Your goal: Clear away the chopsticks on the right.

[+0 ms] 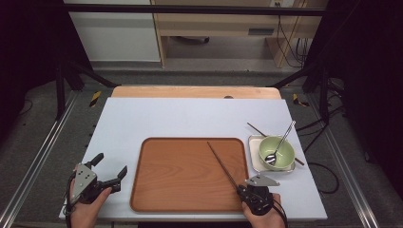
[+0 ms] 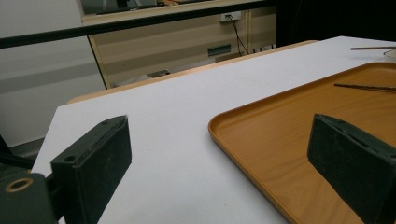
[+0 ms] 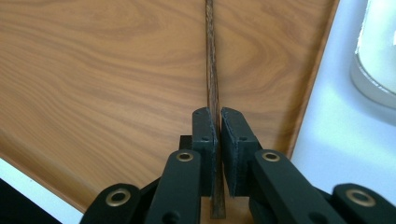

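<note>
The right tongs (image 1: 243,186), at the near right edge of the wooden tray (image 1: 180,199), are clamped on the near end of a dark chopstick (image 1: 221,164). The chopstick slants from there across the tray's right half toward its far rim. The left tongs (image 1: 111,168) stand wide apart with nothing between them, resting over the white tabletop (image 1: 180,118) just left of the tray. Right of the tray, a pale dish (image 1: 253,161) carries a green bowl (image 1: 285,156) with a metal spoon (image 1: 281,142) leaning in it. A second chopstick (image 1: 256,129) lies across that dish, passing under the bowl, well apart from the held one.
</note>
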The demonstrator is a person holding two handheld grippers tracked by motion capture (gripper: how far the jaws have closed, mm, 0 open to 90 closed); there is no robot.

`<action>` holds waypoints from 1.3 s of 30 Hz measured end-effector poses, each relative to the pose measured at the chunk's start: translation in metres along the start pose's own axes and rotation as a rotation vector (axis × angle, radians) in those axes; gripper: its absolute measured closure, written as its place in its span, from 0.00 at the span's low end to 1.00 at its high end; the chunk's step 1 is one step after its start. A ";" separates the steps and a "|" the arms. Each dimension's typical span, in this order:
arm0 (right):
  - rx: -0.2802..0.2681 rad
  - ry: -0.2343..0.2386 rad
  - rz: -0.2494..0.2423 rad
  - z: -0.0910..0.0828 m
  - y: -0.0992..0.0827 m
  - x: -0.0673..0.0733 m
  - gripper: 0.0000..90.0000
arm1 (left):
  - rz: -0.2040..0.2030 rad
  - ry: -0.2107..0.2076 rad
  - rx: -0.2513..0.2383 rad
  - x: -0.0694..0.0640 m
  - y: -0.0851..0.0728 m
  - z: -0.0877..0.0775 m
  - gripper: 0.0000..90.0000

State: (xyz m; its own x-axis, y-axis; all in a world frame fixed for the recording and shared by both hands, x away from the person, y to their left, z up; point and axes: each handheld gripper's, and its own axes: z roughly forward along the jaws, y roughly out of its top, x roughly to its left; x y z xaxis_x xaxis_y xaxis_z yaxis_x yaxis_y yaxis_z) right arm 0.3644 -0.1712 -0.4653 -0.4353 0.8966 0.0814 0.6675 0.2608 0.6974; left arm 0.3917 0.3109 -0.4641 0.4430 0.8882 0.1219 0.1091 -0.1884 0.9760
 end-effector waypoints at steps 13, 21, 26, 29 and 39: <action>0.017 0.009 0.000 0.004 -0.001 0.000 0.94 | 0.001 -0.001 0.002 0.000 0.000 0.001 0.07; 0.012 0.020 0.006 0.004 -0.002 -0.001 0.90 | 0.006 0.000 0.005 0.000 0.000 0.001 0.07; -0.029 0.022 0.008 -0.005 0.000 -0.004 0.86 | 0.004 0.005 0.003 0.002 -0.001 0.000 0.07; -0.050 0.017 0.006 -0.010 0.001 -0.008 0.84 | 0.009 0.009 0.004 0.002 -0.001 0.000 0.07; -0.089 -0.005 -0.013 -0.031 -0.005 -0.039 0.59 | 0.022 0.020 0.011 0.003 -0.001 -0.002 0.07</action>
State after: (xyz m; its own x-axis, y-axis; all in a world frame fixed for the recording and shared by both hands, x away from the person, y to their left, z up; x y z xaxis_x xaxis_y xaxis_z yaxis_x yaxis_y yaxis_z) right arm 0.3590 -0.2185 -0.4503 -0.4403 0.8952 0.0686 0.6056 0.2397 0.7588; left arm 0.3910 0.3148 -0.4643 0.4278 0.8918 0.1474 0.1093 -0.2129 0.9709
